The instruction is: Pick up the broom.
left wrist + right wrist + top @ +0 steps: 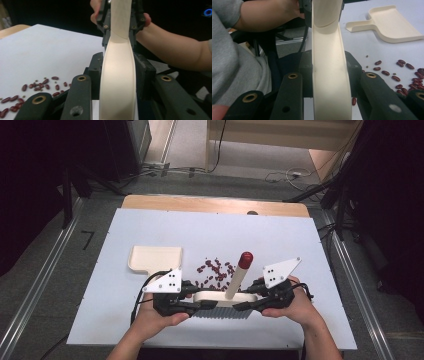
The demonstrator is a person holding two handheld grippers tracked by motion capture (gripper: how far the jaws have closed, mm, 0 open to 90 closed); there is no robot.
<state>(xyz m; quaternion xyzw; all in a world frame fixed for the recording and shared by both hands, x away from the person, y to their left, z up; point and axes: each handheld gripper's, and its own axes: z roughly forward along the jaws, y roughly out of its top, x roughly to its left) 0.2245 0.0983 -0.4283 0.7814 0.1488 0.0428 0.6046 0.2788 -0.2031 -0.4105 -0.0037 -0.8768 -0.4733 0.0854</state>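
A cream hand brush lies across the near middle of the white sheet, bristles down, its handle slanting up to a red tip. My left gripper is shut on the brush's left end and my right gripper on its right end. In the left gripper view the brush back runs between the jaws, with pads against both sides, toward the other gripper. The right gripper view shows the same grip on the brush. Red beans lie scattered just beyond the brush.
A cream dustpan rests on the sheet to the left of the beans, also seen far right in the right gripper view. The white sheet covers a wooden table. Cables and dark stands surround the table.
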